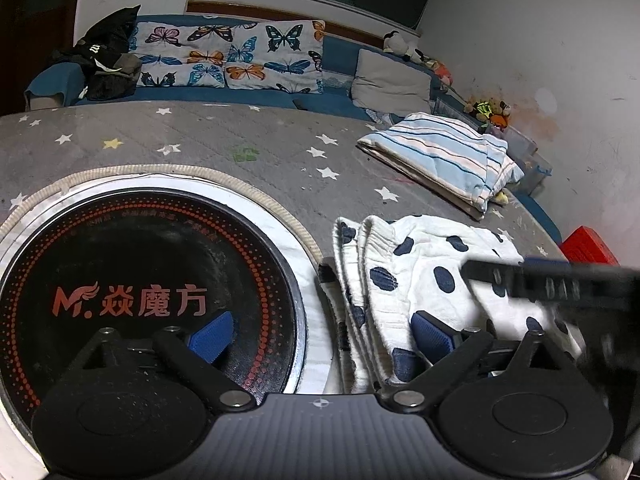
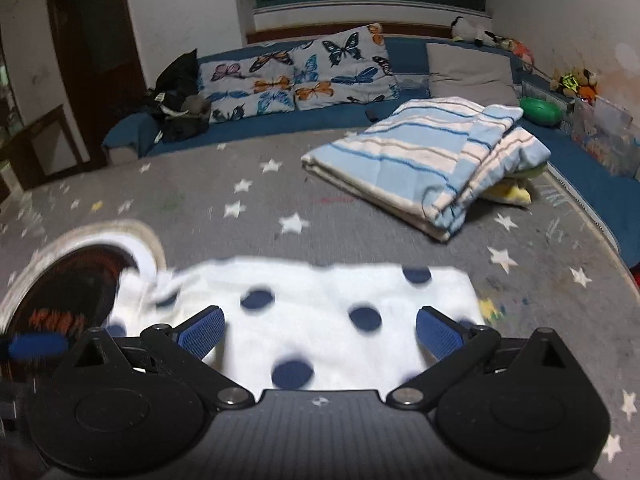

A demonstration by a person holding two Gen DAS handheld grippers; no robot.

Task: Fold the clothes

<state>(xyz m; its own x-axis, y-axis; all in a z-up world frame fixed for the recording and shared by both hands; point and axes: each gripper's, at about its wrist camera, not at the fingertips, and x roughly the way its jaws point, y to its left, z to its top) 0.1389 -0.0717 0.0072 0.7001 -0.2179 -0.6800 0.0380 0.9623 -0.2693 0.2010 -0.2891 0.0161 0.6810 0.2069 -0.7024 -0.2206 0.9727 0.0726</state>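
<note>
A white garment with navy dots [image 1: 420, 264] lies folded on the grey star-printed table cover [image 1: 240, 136]. My left gripper [image 1: 322, 336] is open at the garment's left edge: its right pad hovers over the cloth, its left pad over a black cooktop. Nothing is pressed between the pads. The right gripper [image 1: 560, 280] shows there as a blurred black bar over the garment's right side. In the right wrist view the garment [image 2: 320, 300] spreads as a flat rectangle under my right gripper [image 2: 320, 334], which is wide open above it and holds nothing.
A round black induction cooktop [image 1: 152, 280] is set in the table left of the garment. A folded blue-striped blanket [image 2: 424, 160] lies at the back right. Behind the table runs a blue sofa with butterfly pillows [image 2: 296, 76], a grey cushion and dark clothes.
</note>
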